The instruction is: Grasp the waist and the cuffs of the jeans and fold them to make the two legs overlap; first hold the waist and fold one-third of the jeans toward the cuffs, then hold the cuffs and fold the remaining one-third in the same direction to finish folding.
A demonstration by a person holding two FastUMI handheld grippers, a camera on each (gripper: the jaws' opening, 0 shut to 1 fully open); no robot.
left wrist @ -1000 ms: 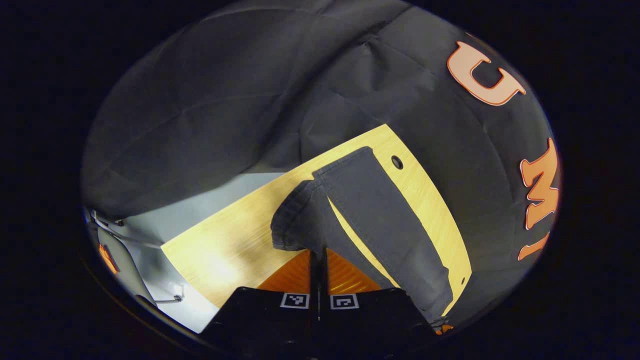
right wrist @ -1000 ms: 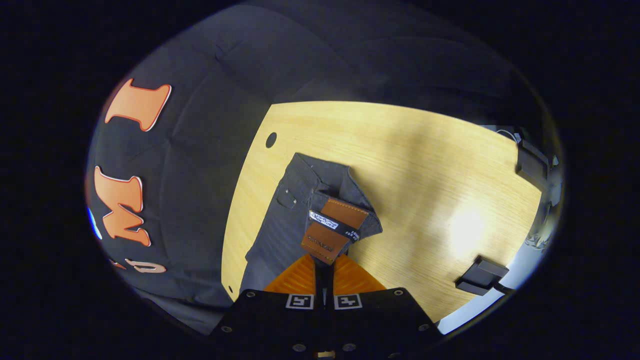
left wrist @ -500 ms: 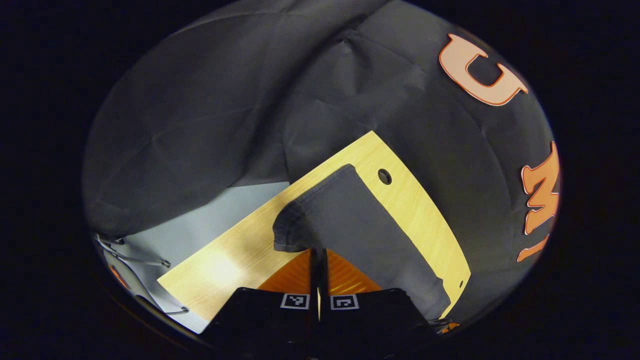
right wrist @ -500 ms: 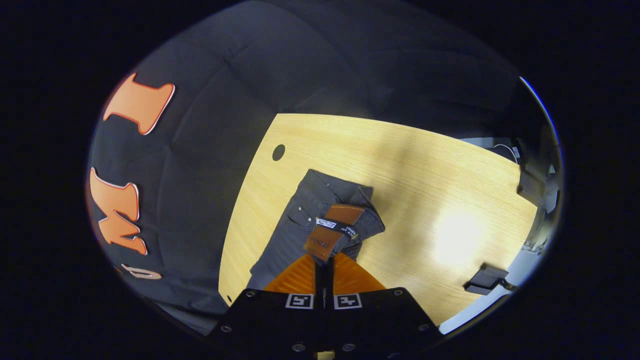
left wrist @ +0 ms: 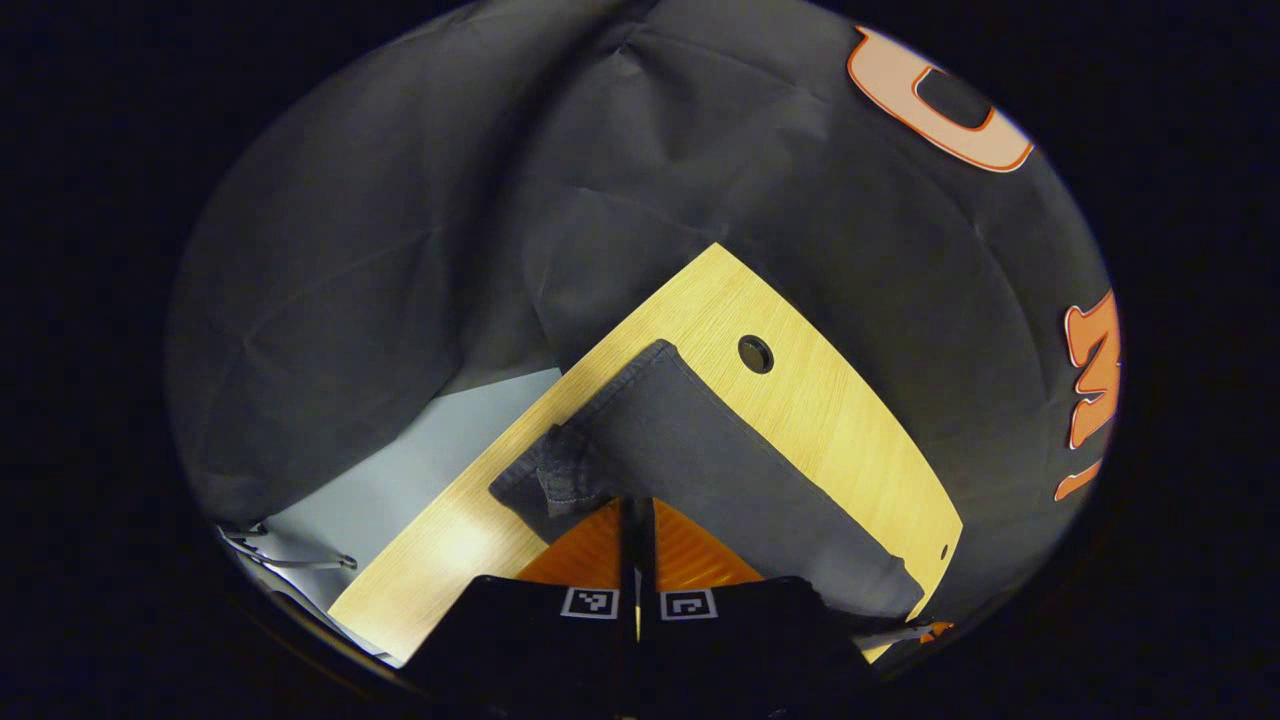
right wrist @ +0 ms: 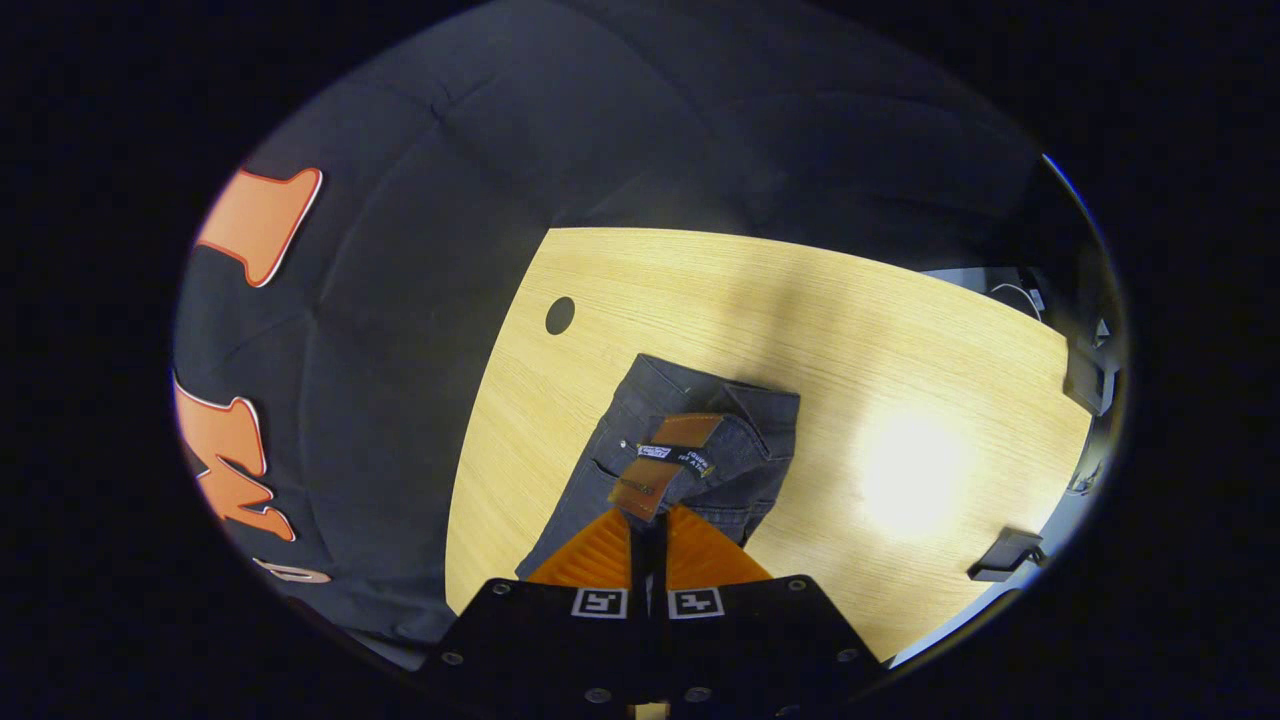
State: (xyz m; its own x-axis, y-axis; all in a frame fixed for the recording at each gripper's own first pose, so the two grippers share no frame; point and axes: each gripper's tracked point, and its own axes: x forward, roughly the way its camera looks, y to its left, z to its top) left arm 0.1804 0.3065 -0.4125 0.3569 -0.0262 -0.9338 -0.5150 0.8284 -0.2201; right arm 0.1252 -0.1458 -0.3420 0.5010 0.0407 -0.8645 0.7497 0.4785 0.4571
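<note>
While left gripper view showed cuff end of jeans [left wrist: 700,450], right gripper view showed waist end with leather patch [right wrist: 665,462].
Left gripper [left wrist: 636,510]: fingers pressed together, pinching cuff fabric.
Right gripper [right wrist: 648,520]: fingers pressed together, pinching waistband at patch.
Jeans lay on wooden table [right wrist: 800,300], legs overlapped, long axis running along table edge near booth wall.
Cable hole [left wrist: 755,354] sat just beside jeans.
Bare tabletop lay open on side away from wall.
</note>
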